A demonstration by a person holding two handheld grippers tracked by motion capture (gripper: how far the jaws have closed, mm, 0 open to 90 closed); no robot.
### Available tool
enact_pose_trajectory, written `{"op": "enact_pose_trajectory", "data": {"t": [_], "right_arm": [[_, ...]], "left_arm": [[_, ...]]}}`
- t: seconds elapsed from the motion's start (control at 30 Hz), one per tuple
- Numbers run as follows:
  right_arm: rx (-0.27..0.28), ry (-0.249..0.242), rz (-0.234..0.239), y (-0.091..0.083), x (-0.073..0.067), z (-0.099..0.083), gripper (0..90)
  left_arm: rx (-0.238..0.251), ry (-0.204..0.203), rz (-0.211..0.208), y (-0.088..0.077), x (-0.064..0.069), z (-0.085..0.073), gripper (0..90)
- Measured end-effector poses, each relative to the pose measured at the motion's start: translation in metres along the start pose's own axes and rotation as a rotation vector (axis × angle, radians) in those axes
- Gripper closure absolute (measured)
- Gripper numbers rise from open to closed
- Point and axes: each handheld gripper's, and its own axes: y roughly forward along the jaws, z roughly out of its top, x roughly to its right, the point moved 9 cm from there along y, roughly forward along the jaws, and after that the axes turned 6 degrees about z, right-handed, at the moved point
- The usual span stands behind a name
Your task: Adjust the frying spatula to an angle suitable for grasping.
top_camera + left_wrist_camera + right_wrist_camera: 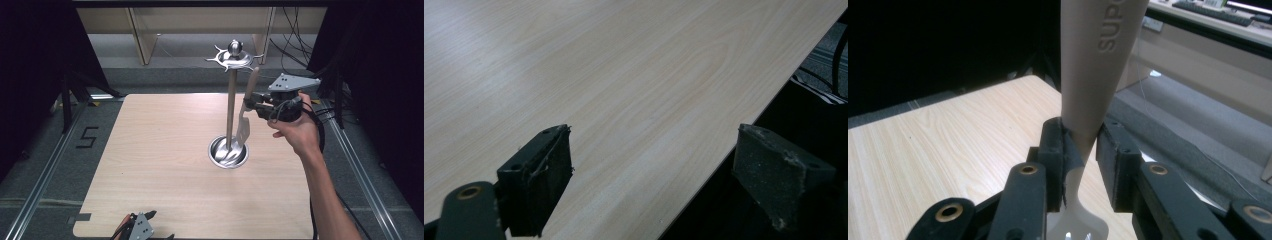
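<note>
Because its jaws pinch the neck of the beige-handled slotted spatula (244,120), the right hand-held gripper (253,104) holds it upright beside the steel utensil stand (231,100); the left hand-held gripper (654,185) rests spread at the worktop (165,165) edge.

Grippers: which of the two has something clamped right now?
The right gripper: its jaws pinch the beige-handled spatula beside the metal utensil stand. The left gripper sits open at the table's near edge.
</note>
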Motion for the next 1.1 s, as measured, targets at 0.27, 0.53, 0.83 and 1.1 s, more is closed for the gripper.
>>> {"op": "enact_pose_trajectory", "data": {"t": [0.27,0.53,0.83,1.1], "right_arm": [[0.022,0.004,0.011,-0.004,0.000,-0.003,74.6],[-0.013,0.029,0.008,-0.004,-0.004,-0.002,74.7],[-0.036,0.007,-0.020,-0.003,0.000,0.003,74.6],[-0.078,0.028,-0.031,0.001,-0.001,0.006,74.6]], "left_arm": [[0.004,-0.001,0.001,0.001,0.000,0.000,15.1],[0.007,0.020,0.004,0.001,-0.001,0.000,15.1],[0.014,0.031,0.010,0.001,-0.002,0.001,15.1],[0.013,0.044,0.009,0.001,-0.003,0.001,15.1]]}}
